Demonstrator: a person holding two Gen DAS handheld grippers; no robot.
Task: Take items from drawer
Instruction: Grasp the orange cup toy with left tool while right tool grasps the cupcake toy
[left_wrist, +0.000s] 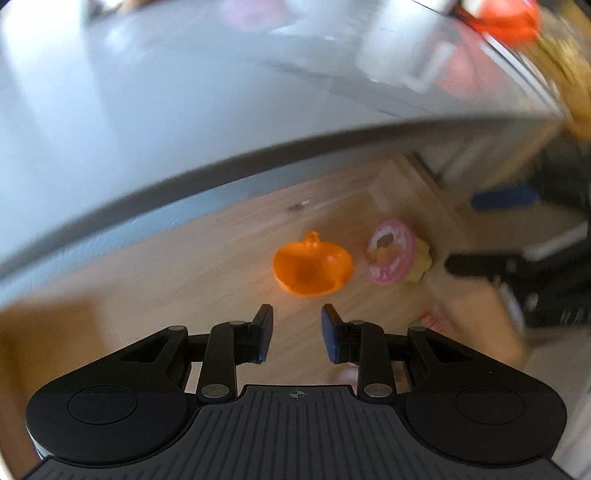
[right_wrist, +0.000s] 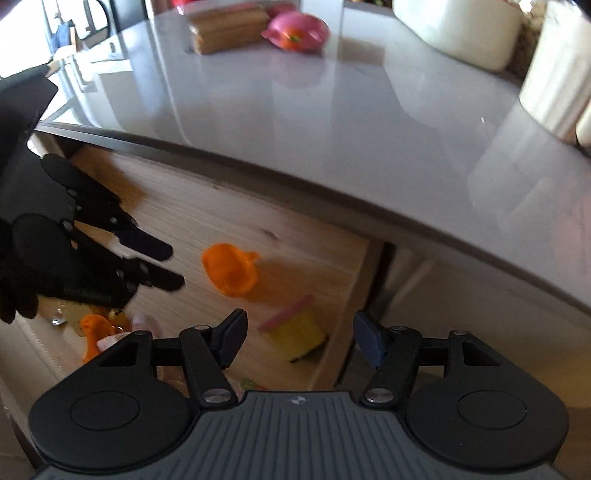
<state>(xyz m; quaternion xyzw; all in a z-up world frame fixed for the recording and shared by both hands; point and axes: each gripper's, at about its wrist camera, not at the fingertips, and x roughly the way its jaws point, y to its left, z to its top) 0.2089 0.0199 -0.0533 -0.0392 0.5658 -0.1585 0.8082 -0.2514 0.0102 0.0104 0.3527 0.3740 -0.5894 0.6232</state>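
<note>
From my left wrist, my left gripper (left_wrist: 297, 332) hangs spread and empty over the open drawer (left_wrist: 207, 258), where one orange cup (left_wrist: 312, 267) and one pink-lidded tub (left_wrist: 393, 256) still wait. From my right wrist, my right gripper (right_wrist: 299, 339) is spread, empty; one pink bowl (right_wrist: 297, 31) already sits on the surface (right_wrist: 332, 129).

My left gripper (left_wrist: 297, 332) is matte black: two round side housings, each with a shallow disc recess, flank a grey ribbed centre plate with a small crosshair mark. Silver screw heads pin the linkage bars, and the fingers (left_wrist: 264, 332) carry dark blue pads. My right gripper (right_wrist: 299, 341) matches it, with a small logo on its plate.
</note>
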